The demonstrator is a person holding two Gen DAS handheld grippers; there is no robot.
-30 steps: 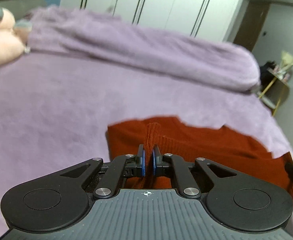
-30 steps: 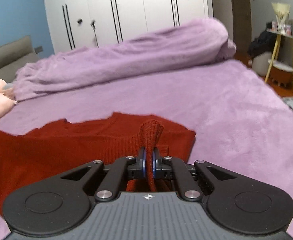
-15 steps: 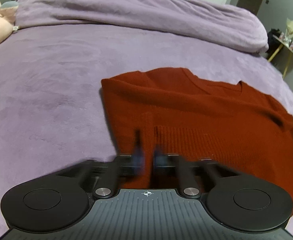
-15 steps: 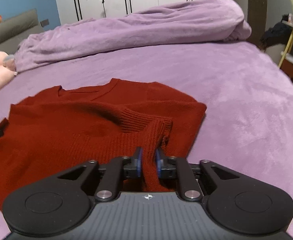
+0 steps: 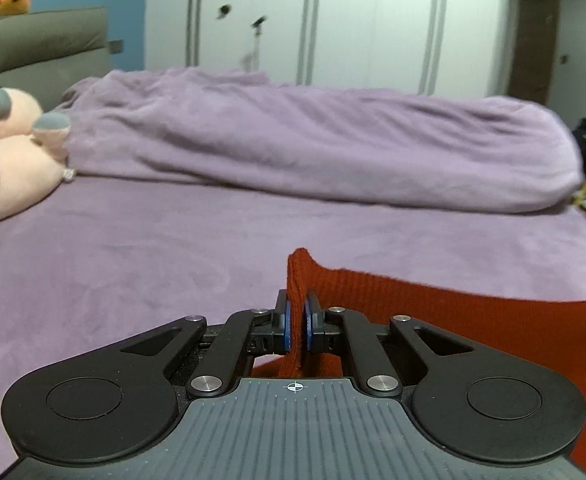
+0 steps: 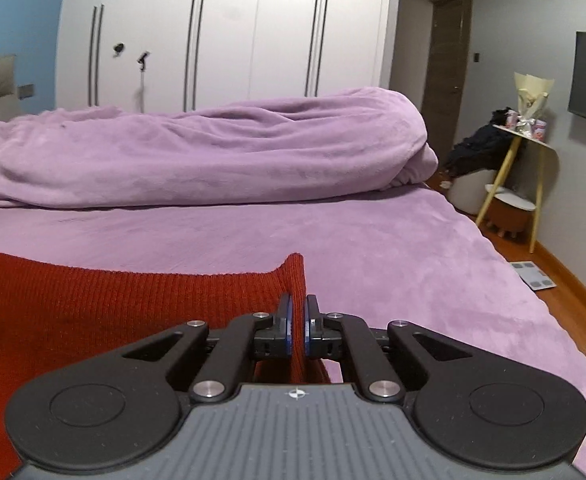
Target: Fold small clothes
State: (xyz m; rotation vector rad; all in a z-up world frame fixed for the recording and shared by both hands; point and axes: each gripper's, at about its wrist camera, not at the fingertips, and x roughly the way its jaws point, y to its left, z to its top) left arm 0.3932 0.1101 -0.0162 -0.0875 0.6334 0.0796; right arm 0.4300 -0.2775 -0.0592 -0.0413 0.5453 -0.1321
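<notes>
A rust-red knit sweater (image 5: pixel 433 316) is stretched between my two grippers above the purple bed. My left gripper (image 5: pixel 297 320) is shut on the sweater's left corner, and the cloth pokes up between the blue pads. In the right wrist view the same red sweater (image 6: pixel 113 304) spreads out to the left, and my right gripper (image 6: pixel 297 320) is shut on its right corner. The knit edge runs taut from one gripper to the other. Most of the sweater hangs below both views, hidden behind the gripper bodies.
A rolled purple blanket (image 5: pixel 313 148) lies across the far side of the bed (image 6: pixel 373 248). A pink plush toy (image 5: pixel 9 160) sits at the far left. White wardrobe doors (image 6: pixel 233 32) stand behind. A small side table (image 6: pixel 529 160) and wooden floor lie beyond the bed's right edge.
Half a second ago the sweater lay flat on the bed under both grippers. Now both grippers have lifted its edge, and both views have tilted up toward the wardrobe.
</notes>
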